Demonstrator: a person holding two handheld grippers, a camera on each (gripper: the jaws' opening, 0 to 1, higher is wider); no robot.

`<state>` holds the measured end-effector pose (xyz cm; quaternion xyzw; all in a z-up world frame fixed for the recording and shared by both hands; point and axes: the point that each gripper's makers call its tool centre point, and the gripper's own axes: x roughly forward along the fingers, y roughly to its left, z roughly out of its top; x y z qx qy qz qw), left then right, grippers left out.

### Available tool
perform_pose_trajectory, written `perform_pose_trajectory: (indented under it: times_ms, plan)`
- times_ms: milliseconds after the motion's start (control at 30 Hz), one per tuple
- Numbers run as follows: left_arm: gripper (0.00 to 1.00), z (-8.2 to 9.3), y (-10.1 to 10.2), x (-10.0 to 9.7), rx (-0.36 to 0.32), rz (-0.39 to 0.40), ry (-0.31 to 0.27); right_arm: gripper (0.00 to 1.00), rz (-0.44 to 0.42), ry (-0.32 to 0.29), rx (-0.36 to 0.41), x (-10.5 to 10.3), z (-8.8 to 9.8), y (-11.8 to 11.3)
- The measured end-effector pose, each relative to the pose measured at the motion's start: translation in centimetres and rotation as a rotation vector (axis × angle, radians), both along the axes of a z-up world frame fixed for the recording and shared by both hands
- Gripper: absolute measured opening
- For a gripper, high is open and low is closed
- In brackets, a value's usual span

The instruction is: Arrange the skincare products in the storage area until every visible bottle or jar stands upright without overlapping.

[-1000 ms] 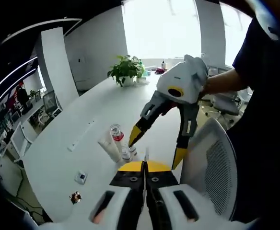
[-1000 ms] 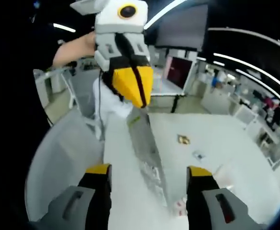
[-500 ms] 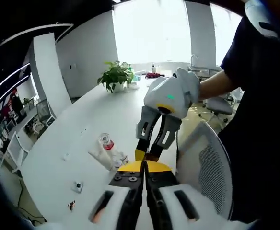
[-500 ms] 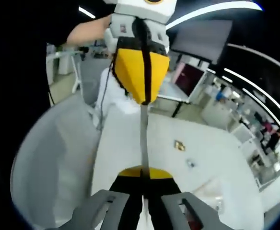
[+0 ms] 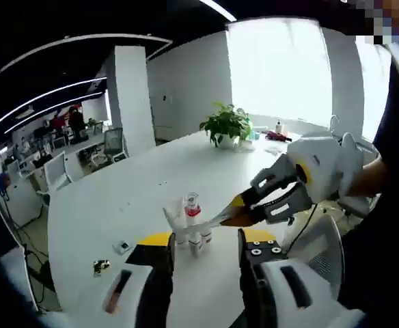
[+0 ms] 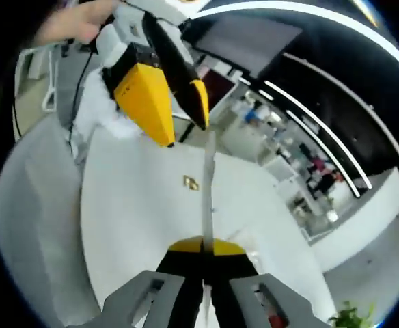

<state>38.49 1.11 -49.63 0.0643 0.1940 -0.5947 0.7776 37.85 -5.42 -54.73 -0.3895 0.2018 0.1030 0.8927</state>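
Several skincare products (image 5: 190,224) stand in a cluster on the white table (image 5: 117,205): a white tube, a clear-capped bottle with a red label, and small bottles. My left gripper (image 5: 206,239) is open just short of them, with nothing between its jaws. My right gripper (image 5: 238,212) comes in from the right, shut on a thin pale flat strip (image 5: 216,219) that points at the cluster. In the right gripper view the right gripper (image 6: 203,244) holds that strip (image 6: 208,178) edge-on, and the open left gripper (image 6: 184,133) hangs just beyond the strip's far end.
A potted plant (image 5: 223,126) and small items stand at the table's far end. A small white square (image 5: 122,246) and a gold item (image 5: 100,266) lie near the front left. A white mesh chair (image 5: 315,239) is beside the table, and office desks are behind.
The strip passed from my left gripper to my right: the right shut on it, then the left opened and drew back. Both views have swung.
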Motion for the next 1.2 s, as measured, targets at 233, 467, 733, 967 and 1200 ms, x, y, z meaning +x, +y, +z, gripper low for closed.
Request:
perform_pose_trajectory:
  times_ms: [233,467,733,967,1200]
  plan:
    - [0.43,3.0,-0.3,-1.7,-0.159,0.129,0.141,0.0,-0.122,-0.195,-0.043,0.4,3.5,-0.4]
    - [0.43,3.2,-1.5,-1.1,-0.307,0.253,0.362,0.0,-0.131,-0.277,-0.117,0.4,5.0,0.5]
    - [0.29,3.4,-3.3,-1.0,-0.35,0.294,0.387,0.0,-0.133,-0.294,-0.142,0.4,5.3,0.7]
    - [0.09,2.6,-3.3,-0.5,-0.343,0.313,0.406,0.0,-0.148,-0.298,-0.143,0.3,5.4,0.4]
    - [0.0,2.0,-3.0,-0.4,-0.327,0.302,0.39,0.0,-0.132,-0.296,-0.121,0.3,5.1,0.9]
